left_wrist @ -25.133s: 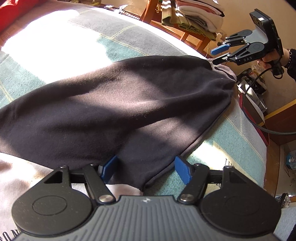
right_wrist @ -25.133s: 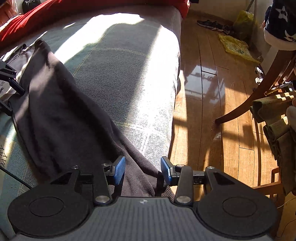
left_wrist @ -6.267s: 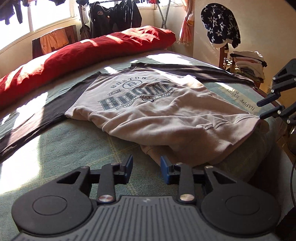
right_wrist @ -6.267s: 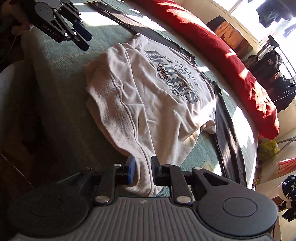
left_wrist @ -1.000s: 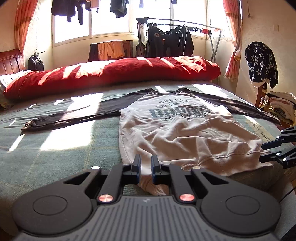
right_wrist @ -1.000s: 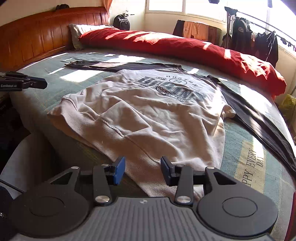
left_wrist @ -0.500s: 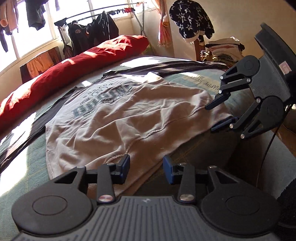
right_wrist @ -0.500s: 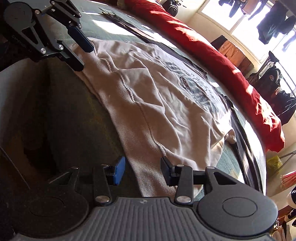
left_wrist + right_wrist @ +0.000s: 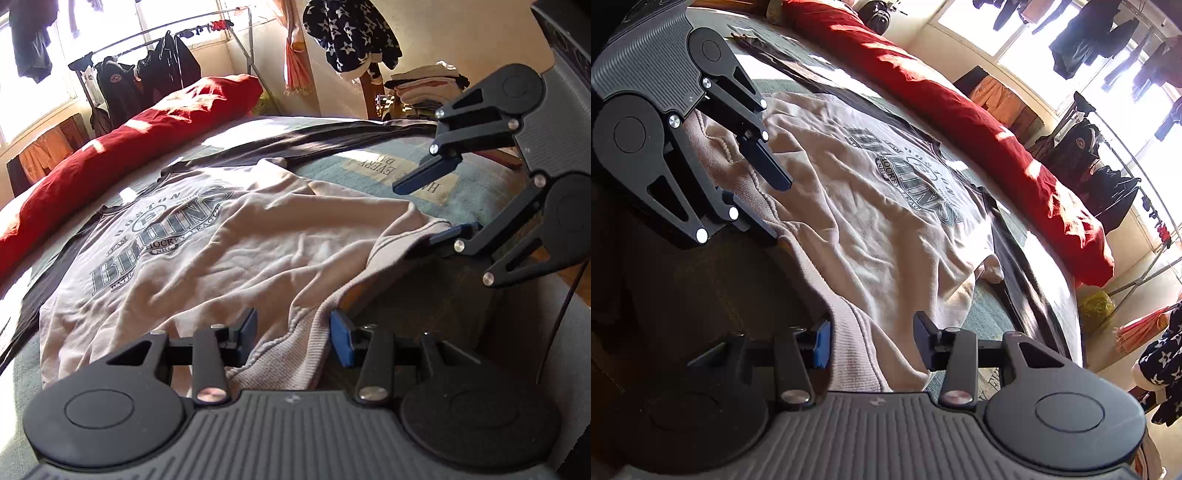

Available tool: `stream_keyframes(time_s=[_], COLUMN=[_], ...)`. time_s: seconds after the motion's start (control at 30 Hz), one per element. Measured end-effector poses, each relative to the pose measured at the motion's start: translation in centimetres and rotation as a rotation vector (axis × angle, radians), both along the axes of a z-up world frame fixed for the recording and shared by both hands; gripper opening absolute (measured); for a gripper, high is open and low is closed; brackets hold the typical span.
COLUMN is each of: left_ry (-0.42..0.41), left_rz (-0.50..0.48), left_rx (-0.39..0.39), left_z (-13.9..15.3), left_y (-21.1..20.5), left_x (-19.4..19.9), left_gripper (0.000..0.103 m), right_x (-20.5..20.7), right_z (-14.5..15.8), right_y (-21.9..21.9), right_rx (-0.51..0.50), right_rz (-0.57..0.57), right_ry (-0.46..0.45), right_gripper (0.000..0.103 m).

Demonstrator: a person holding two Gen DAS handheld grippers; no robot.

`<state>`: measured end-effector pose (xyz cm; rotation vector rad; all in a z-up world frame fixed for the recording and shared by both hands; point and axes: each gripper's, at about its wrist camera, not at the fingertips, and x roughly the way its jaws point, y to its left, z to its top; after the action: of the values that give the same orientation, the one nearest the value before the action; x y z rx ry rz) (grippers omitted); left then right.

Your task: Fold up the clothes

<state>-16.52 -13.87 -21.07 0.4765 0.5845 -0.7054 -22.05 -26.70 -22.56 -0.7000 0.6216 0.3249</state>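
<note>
Cream fleece: the Bruins sweatshirt [image 9: 229,236] lies face up on the bed [image 9: 476,192], collar toward the red bolster [image 9: 122,144], dark sleeves spread out sideways, ribbed hem draped over the near edge. Left gripper [image 9: 291,334] and right gripper [image 9: 871,341] each straddle that hem near a bottom corner, jaws apart, pads not pressing cloth, nothing grasped. Hem runs across between the two tools; the body's long axis runs straight away from both. Neither hand is nearer.
</note>
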Motion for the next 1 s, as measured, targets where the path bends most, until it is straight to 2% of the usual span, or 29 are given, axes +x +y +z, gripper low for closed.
stream_keyframes(time_s=[0.07, 0.17, 0.27, 0.37, 0.43, 0.63, 0.77, 0.9, 1.0], left_ry=[-0.008, 0.008, 0.019, 0.030, 0.034, 0.055, 0.080, 0.055, -0.007], left_rz=[0.024, 0.056, 0.076, 0.090, 0.086, 0.083, 0.111, 0.120, 0.084], left_rx=[-0.001, -0.008, -0.007, -0.010, -0.022, -0.078, -0.106, -0.082, -0.002], left_z=[0.3, 0.4, 0.3, 0.2, 0.5, 0.8, 0.3, -0.4, -1.0], left_y=[0.2, 0.3, 0.4, 0.7, 1.1, 3.0, 4.1, 4.5, 3.9], left_x=[0.6, 1.9, 2.6, 2.7, 2.4, 0.6, -0.8, -2.3, -3.6], left_gripper=[0.045, 0.045, 0.045, 0.045, 0.045, 0.050, 0.050, 0.050, 0.050], right_x=[-0.6, -2.0, -2.5, -2.2, -1.7, -0.5, -0.9, -1.2, -1.1], right_z=[0.5, 1.3, 1.0, -0.7, -1.8, -1.9, -1.6, -1.8, -2.2], right_y=[-0.1, 0.4, 1.9, 3.5, 4.2, 3.0, 3.4, 4.3, 4.7], right_rx=[0.033, 0.116, 0.183, 0.201, 0.188, 0.177, 0.128, 0.055, -0.013], right_rz=[0.029, 0.155, 0.281, 0.347, 0.348, 0.252, 0.281, 0.325, 0.341], right_ry=[-0.002, 0.021, 0.126, 0.242, 0.285, 0.244, 0.211, 0.174, 0.134], right_gripper=[0.049, 0.049, 0.048, 0.047, 0.045, 0.046, 0.046, 0.045, 0.043])
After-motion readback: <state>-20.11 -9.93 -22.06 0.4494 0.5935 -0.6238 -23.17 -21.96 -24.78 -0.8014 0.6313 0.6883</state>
